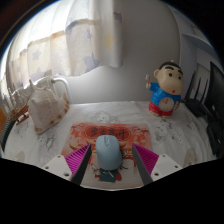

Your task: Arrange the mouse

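Note:
A pale blue computer mouse lies on a patterned red and orange mouse mat on the white table. My gripper is open, and the mouse stands between its fingers with a gap at either side. The magenta pads flank the mouse left and right. The mouse points away from me, along the fingers.
A cartoon boy figure in a red shirt stands at the table's back right. A white cloth bag or cover sits at the back left. A curtain hangs behind the table. A dark chair is at the far right.

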Demonstrator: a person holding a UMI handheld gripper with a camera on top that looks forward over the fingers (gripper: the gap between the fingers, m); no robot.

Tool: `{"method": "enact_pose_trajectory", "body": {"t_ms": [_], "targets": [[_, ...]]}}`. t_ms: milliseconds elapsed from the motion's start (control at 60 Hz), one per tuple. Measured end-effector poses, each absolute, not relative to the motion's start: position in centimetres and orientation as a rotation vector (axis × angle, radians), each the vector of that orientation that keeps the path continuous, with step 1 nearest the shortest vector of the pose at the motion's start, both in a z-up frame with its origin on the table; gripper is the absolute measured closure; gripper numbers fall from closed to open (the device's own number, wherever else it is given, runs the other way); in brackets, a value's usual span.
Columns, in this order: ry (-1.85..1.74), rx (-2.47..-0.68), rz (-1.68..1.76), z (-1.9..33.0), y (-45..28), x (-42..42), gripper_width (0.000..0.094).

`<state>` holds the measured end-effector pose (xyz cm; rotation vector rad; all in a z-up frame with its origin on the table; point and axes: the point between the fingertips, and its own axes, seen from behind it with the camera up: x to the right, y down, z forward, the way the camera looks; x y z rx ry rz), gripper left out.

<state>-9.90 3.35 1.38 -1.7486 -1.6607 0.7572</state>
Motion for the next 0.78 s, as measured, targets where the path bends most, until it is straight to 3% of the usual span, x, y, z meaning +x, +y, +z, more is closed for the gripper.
{"method": "enact_pose_trajectory", "body": {"t_ms": [183, 317, 517, 783], "targets": [[-1.630, -1.797, 0.744, 9.7, 2.4, 1.0, 0.0088], [-1.643, -1.821, 0.667, 13.5, 1.8, 10.8, 0.0087], [-1.623, -1.818, 0.631, 15.8, 0.9, 18.5, 0.0090], [-1.606, -1.791, 0.648, 16.9, -0.1, 18.5, 0.0091]]}}
